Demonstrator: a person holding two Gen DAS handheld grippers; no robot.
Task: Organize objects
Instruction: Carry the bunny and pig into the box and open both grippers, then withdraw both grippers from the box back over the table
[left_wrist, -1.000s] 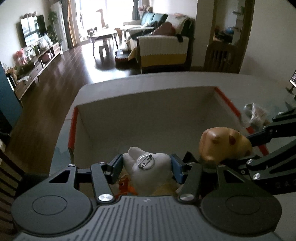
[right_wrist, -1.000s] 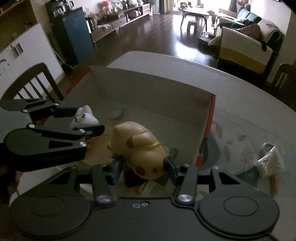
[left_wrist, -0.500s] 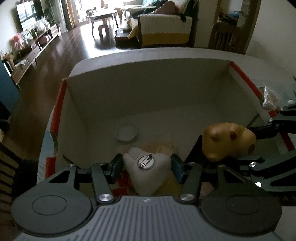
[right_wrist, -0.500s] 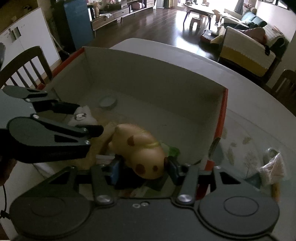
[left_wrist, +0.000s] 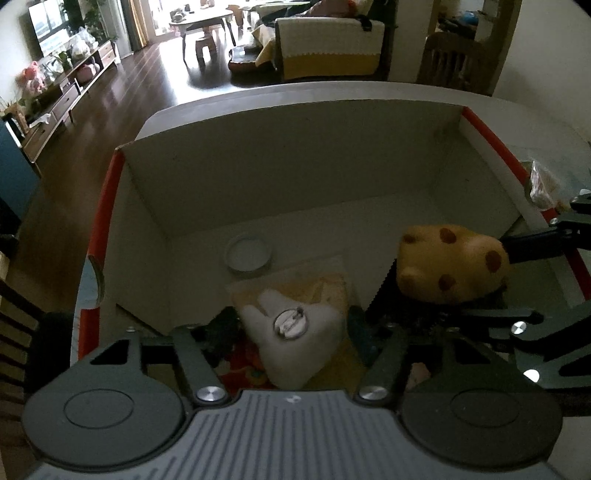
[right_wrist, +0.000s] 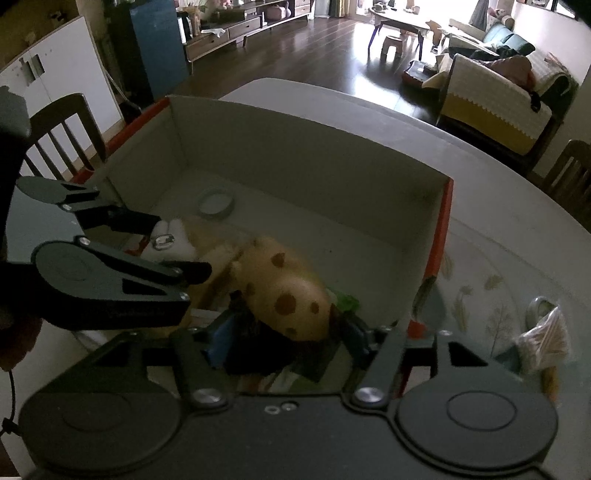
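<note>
Left wrist view, left tongs (left_wrist: 293, 332): pinching a white plush badge (left_wrist: 295, 343), its round metal pin-back facing up, held low inside the box.
Left wrist view, box (left_wrist: 295, 155): a pale cardboard box with red outer edges sits on the table (left_wrist: 535, 125), its far wall toward the table's far edge.
Left wrist view, box floor: a small round lid (left_wrist: 247, 253) lies near the box's far-left corner; a yellowish flat packet (left_wrist: 325, 284) lies just under the plush badge.
Left wrist view, right side: a tan spotted plush toy (left_wrist: 452, 266) hangs over the box's right half, gripped by the other tool.
Right wrist view, right tongs (right_wrist: 284, 328): pinching the tan spotted plush toy (right_wrist: 284, 291) above the box's near-right part, over dark and green clutter too blurred to name.
Right wrist view, left tongs (right_wrist: 166, 243): holding the white plush badge (right_wrist: 170, 243) just left of the toy, the two close but whether touching cannot be told.
Right wrist view, table (right_wrist: 517, 236): a clear plastic bag (right_wrist: 545, 339) rests outside the box, toward the table's right edge.
</note>
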